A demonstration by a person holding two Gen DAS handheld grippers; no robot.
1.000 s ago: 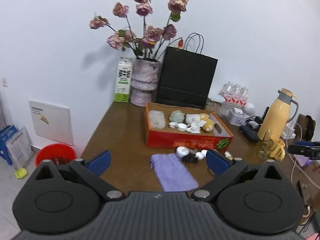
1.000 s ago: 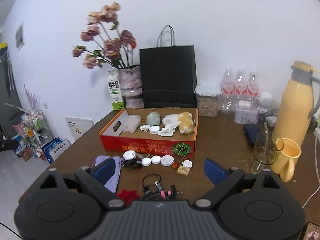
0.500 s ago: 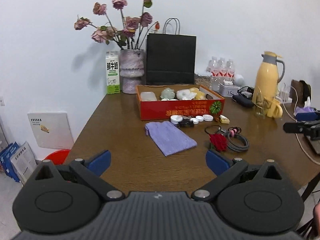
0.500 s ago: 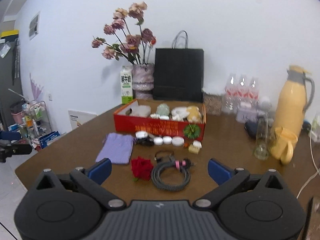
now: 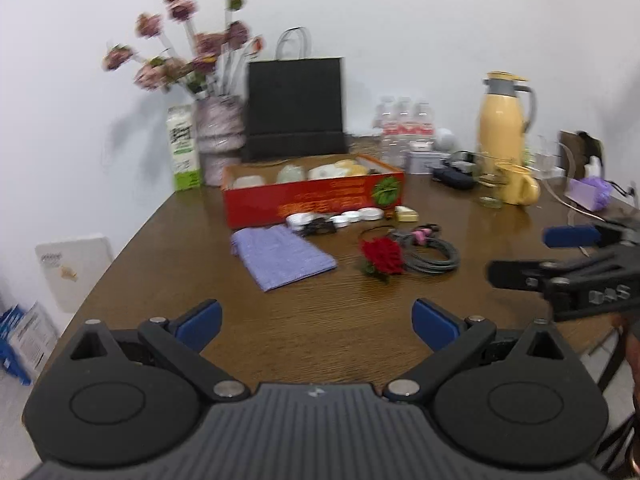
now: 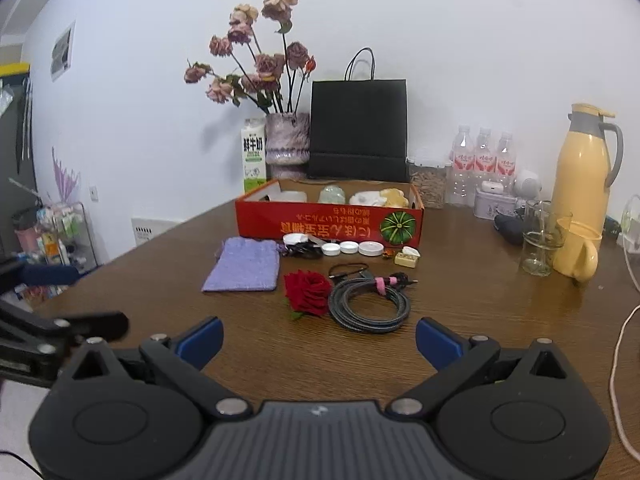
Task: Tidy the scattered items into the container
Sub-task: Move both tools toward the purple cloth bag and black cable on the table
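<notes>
We see our left hand-held gripper (image 5: 316, 320) spread wide over the brown surface (image 5: 180, 280), nothing between its blue pads. Ahead lie a purple pouch (image 5: 282, 256), red rose (image 5: 382, 256) and coiled cable (image 5: 430, 254); beyond them the red box (image 5: 316, 198). The right hand-held gripper (image 5: 532, 254) hangs to its right.

A red rose (image 6: 307, 293) lies between a flat lilac pouch (image 6: 244, 265) at nine o'clock and a coiled grey cable (image 6: 370, 302) at three; the open red box (image 6: 328, 227) stands at twelve.

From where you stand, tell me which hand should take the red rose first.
Probably right. The right gripper points almost straight at the red rose, jaws open and empty. From the left gripper the rose lies off to the right, with the purple pouch nearer its line.
</notes>
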